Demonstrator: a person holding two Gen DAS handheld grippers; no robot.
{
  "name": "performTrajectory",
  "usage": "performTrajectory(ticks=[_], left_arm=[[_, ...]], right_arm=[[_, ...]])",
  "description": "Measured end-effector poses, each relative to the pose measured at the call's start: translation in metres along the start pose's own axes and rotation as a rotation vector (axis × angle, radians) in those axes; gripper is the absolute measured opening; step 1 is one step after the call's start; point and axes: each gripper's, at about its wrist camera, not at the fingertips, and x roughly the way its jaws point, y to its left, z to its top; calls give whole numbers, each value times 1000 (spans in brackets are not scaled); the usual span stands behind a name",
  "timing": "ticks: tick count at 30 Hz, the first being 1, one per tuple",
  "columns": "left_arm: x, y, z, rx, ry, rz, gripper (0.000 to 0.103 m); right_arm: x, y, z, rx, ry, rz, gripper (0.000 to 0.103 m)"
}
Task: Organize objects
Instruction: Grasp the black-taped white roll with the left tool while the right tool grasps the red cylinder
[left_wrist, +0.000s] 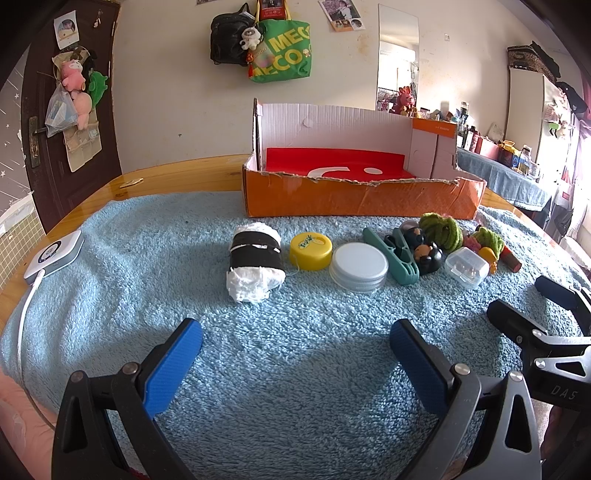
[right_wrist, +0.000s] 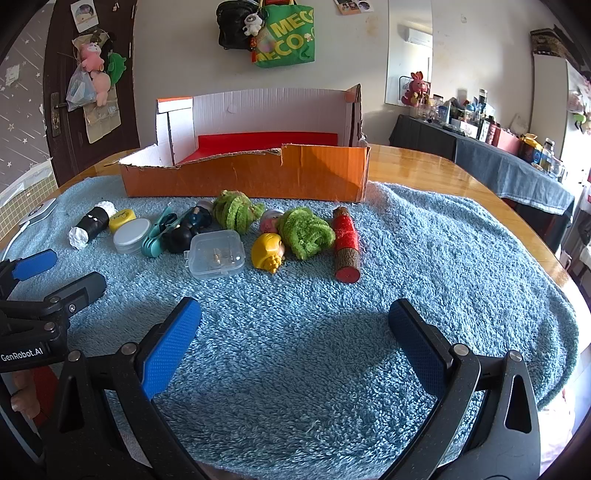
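Observation:
A row of small objects lies on a blue towel (left_wrist: 295, 332) in front of an orange cardboard box (left_wrist: 362, 199). From the left: a black-and-white roll (left_wrist: 255, 264), a yellow cap (left_wrist: 310, 251), a white-lidded jar (left_wrist: 358, 266), a teal clip (left_wrist: 391, 256), dark figurines (left_wrist: 424, 251), green fuzzy pieces (right_wrist: 306, 230), a clear plastic case (right_wrist: 216, 253), a yellow toy (right_wrist: 267, 253) and a red stick (right_wrist: 347, 243). My left gripper (left_wrist: 295, 365) hovers open before the roll and jar. My right gripper (right_wrist: 295, 347) stands open before the yellow toy and stick. Both hold nothing.
The towel covers a wooden table (right_wrist: 443, 173). A white device (left_wrist: 55, 254) with a cable lies at the towel's left edge. Bags (left_wrist: 280, 48) hang on the far wall. A cluttered side table (right_wrist: 517, 162) stands to the right.

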Motion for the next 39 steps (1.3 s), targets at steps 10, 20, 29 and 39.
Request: performTrajectory(ticks=[10,20,29,39], left_arm=[[-1,3,0,1,4,-4,103],[0,10,11,-49,22,-42,103],[5,29,35,-45,47,-13,103],[23,50,55,7,109,20,103]], right_arm=[[-3,1,5,-1,7,3,103],[-6,-2,13,-3,-11,1,103],[-1,-29,39,35,-1,-25,103],[24,-51,47,12,130,-86,103]])
